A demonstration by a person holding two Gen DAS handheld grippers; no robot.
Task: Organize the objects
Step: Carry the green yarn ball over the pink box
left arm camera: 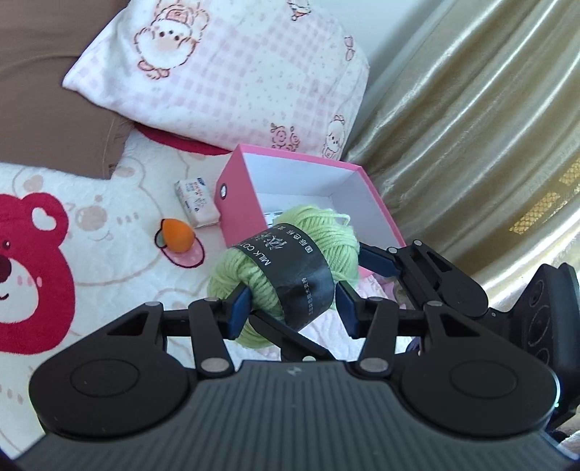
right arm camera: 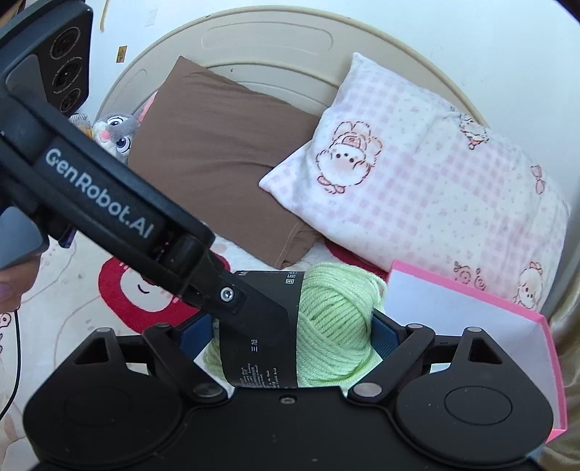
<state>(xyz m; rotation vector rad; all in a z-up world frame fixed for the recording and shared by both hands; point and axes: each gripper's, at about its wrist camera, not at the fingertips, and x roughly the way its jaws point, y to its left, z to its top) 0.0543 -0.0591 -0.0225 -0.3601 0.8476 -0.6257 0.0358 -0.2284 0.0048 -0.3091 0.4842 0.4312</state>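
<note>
Both grippers on the green yarn ball [left arm camera: 286, 268]: left gripper [left arm camera: 290, 308] jaws narrow, pads against its near end; right gripper [right arm camera: 290, 333] jaws wide, clamping the ball's flanks. Ball is lifted off the bed, pink box [left arm camera: 315, 170] open just beyond the jaws.

Daylight is falling across a gold curtain [left arm camera: 471, 119]; a beige headboard [right arm camera: 268, 43] is standing against what seems a white wall [right arm camera: 453, 32].
</note>
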